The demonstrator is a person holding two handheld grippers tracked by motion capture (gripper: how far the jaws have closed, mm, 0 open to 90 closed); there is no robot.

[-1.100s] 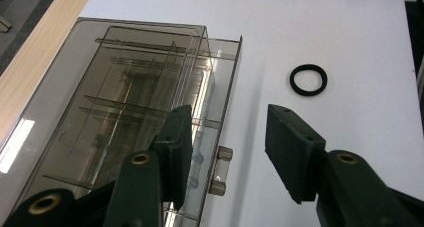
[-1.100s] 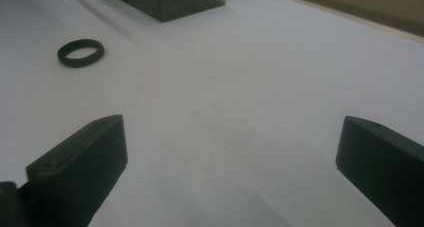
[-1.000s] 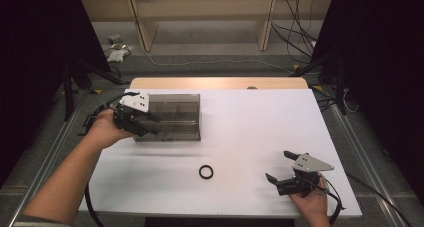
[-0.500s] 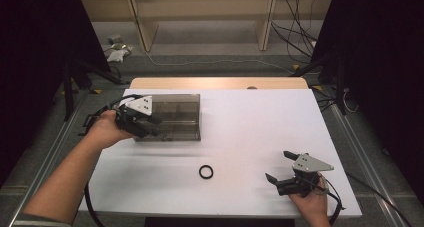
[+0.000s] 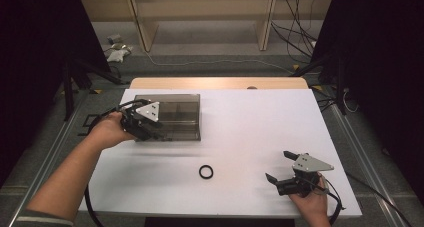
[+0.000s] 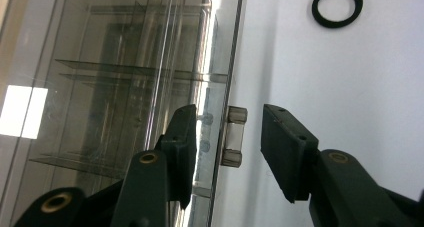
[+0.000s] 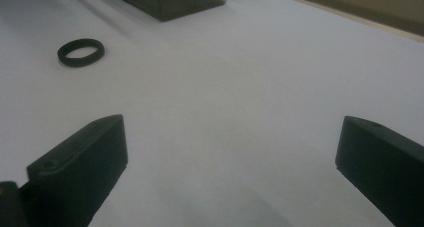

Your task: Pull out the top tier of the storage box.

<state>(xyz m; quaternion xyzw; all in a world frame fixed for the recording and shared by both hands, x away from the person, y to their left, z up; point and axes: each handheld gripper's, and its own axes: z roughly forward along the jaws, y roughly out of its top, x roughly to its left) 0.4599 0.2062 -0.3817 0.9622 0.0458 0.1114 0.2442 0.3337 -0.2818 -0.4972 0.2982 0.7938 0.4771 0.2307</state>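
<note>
Left hand-held gripper (image 5: 159, 132): sat at the near-left corner of the smoky transparent plastic compartment box (image 5: 175, 114), at about 9 o'clock on the white tabletop (image 5: 250, 122), reaching in from the box's left.
Its jaws: spread part-way, one over the box's lid, the other outside over bare tabletop; in the left gripper view they straddled the small clear latch tab (image 6: 234, 137) on the box's front wall, neither pad touching it.
Jaw motion: barely narrowed over the last second.
Latch direction: the tab lay straight ahead between the jaws, at 12 o'clock from the left hand-held gripper (image 6: 227, 154), a little nearer the lid-side pad.
Box axis: long side ran left to right across the tabletop; the front wall carrying the tab faced the person.
Small black rubber ring (image 5: 206, 172): lay flat on the tabletop near its middle, toward 6 o'clock, well apart from the box and from both grippers.
Ring from the right: at roughly 10 o'clock from the right hand-held gripper (image 5: 278, 168); seen at upper left in the right gripper view (image 7: 80, 52).
Right hand-held gripper state: jaws spread wide, nothing between them, resting at about 5 o'clock on the tabletop.
Nearer hand: the left for the latch, judged the next thing to pinch; the right for the ring.
</note>
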